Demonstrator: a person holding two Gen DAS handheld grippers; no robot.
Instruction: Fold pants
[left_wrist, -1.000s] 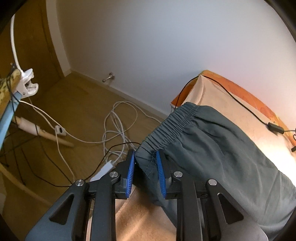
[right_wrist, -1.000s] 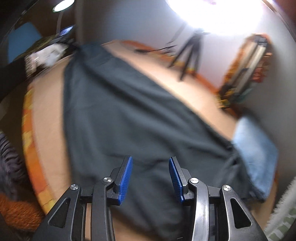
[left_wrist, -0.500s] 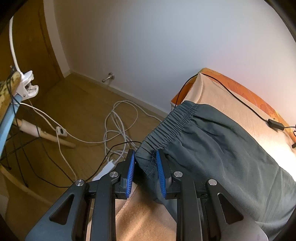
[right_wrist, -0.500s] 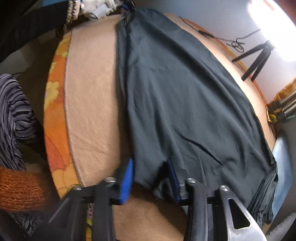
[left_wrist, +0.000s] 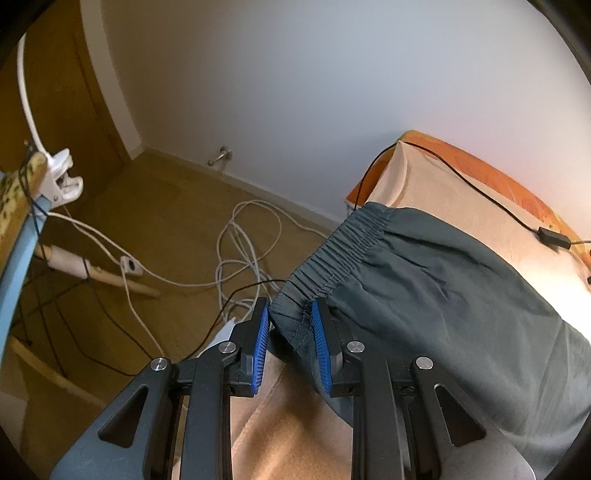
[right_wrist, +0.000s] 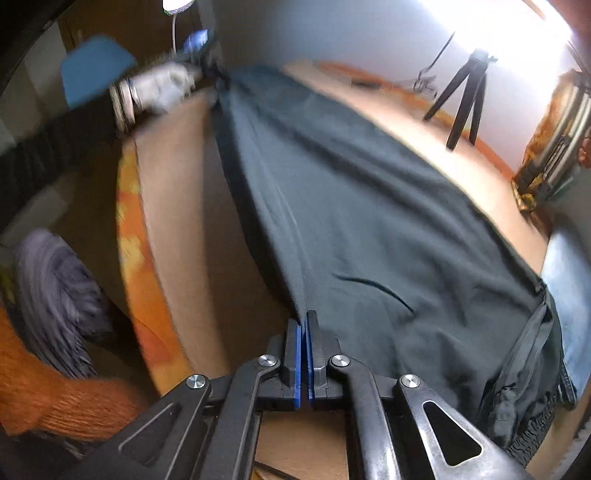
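Dark grey-green pants (left_wrist: 424, 295) lie spread along a beige bed (left_wrist: 436, 192). My left gripper (left_wrist: 290, 310) has the near corner of the elastic waistband (left_wrist: 343, 254) bunched between its blue pads at the bed's edge; its jaws are opening slightly, with the cloth still touching both pads. In the right wrist view the pants (right_wrist: 369, 221) stretch away across the bed (right_wrist: 192, 206). My right gripper (right_wrist: 304, 321) is shut on the near edge of the leg end, and the fabric runs taut from its tips toward a gloved hand (right_wrist: 159, 88) at the far end.
White and black cables (left_wrist: 236, 258) lie tangled on the wooden floor beside the bed. A black cable (left_wrist: 480, 192) crosses the bed's far side. A small tripod (right_wrist: 465, 99) stands on the bed. Blue cloth (right_wrist: 569, 288) lies at the right. An orange sleeve (right_wrist: 55, 398) is lower left.
The right gripper came down to the pants' near edge and shut on it; the fabric now pulls tight. The left gripper has kept its place on the waistband.
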